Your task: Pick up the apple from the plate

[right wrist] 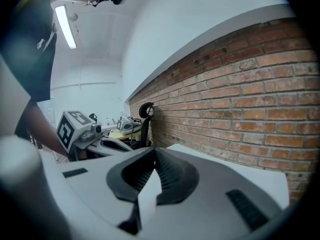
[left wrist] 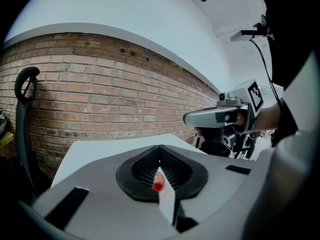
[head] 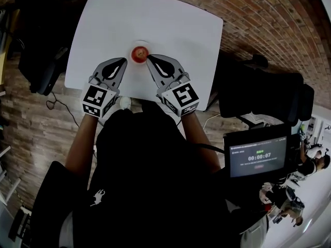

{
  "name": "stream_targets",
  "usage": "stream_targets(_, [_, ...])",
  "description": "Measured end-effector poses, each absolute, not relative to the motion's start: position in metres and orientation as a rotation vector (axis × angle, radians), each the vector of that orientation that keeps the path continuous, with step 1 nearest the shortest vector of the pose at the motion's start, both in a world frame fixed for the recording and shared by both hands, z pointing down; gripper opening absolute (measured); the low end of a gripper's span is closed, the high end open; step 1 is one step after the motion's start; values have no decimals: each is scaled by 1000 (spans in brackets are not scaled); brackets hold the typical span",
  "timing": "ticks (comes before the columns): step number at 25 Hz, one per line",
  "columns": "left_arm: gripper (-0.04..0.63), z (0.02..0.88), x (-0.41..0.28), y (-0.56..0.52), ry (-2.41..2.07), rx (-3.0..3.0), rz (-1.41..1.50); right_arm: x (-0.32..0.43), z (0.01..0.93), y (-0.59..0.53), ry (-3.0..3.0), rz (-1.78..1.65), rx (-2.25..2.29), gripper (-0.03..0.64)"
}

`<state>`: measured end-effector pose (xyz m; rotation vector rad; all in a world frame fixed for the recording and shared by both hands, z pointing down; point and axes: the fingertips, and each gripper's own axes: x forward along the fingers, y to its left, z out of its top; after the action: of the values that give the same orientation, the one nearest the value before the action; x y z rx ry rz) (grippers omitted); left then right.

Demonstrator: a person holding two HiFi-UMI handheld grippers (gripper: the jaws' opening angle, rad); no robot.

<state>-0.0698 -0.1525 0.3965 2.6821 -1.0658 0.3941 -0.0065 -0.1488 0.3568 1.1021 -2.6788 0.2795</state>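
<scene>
A red apple (head: pixel 139 53) sits on a small white plate (head: pixel 140 42) in the middle of the white table (head: pixel 170 19). Both grippers hover over the table's near edge, tips pointed at the apple. My left gripper (head: pixel 123 61) is just left of the plate and its jaws are shut with nothing in them. My right gripper (head: pixel 148 59) is just right of the apple, also shut and holding nothing. In the left gripper view a sliver of the apple (left wrist: pixel 158 185) shows through the slit below the closed left gripper (left wrist: pixel 160 148). The right gripper view shows the closed right gripper (right wrist: pixel 154 151) over white tabletop.
A black chair (head: pixel 44 61) stands at the table's left, and more black chairs (head: pixel 264 94) at its right. A screen with a timer (head: pixel 257 156) is at the lower right. A brick wall (left wrist: pixel 100 109) rises behind the table and the floor is brick-patterned.
</scene>
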Motion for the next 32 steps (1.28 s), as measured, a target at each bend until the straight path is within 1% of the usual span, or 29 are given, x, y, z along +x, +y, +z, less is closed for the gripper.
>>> stream_targets(14, [6,430,-63,-163,-1131,2622,458,-6,391,-159,-2653,305,950,5])
stream_targets(32, [6,475,-49,-166,-1102,2603,556,-7,426,-169,-2648,343,883,5])
